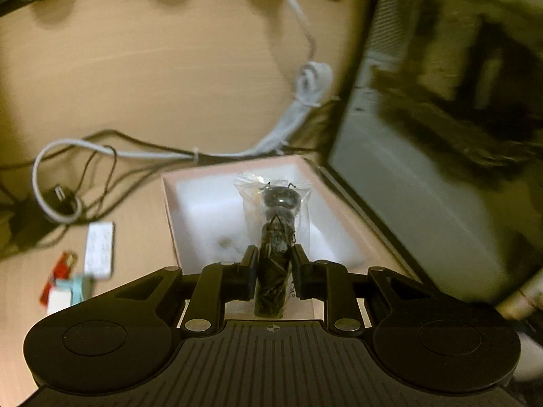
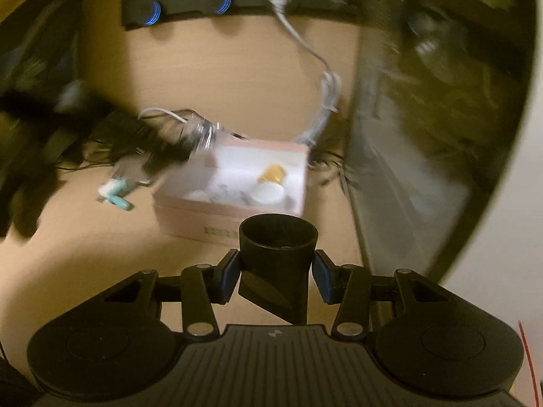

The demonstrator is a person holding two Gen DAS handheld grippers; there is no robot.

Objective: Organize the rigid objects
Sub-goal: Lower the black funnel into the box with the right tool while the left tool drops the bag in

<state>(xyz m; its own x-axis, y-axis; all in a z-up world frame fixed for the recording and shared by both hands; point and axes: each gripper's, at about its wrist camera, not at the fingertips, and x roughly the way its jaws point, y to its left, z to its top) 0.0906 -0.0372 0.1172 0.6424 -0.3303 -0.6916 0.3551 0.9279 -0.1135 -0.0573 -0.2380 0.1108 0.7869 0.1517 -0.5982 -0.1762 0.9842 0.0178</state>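
Observation:
My left gripper (image 1: pixel 273 258) is shut on a black part in a clear plastic bag (image 1: pixel 275 217) and holds it over the open pink box (image 1: pixel 171 210) with a white inside. My right gripper (image 2: pixel 276 269) is shut on a black funnel-shaped tube (image 2: pixel 278 254), mouth facing forward, in front of the same pink box (image 2: pixel 217 218). In the right wrist view the box holds a yellow-and-white bottle (image 2: pixel 268 183) and small bits. The left gripper with the bag shows blurred at that box's left rim (image 2: pixel 200 135).
Grey and black cables (image 1: pixel 298 101) lie behind the box. A white card (image 1: pixel 99 249), a red item (image 1: pixel 61 273) and a teal-white item (image 2: pixel 117 191) lie left of it. A dark upright panel (image 1: pixel 424 186) stands on the right. A black strip with blue rings (image 2: pixel 220 5) is at the back.

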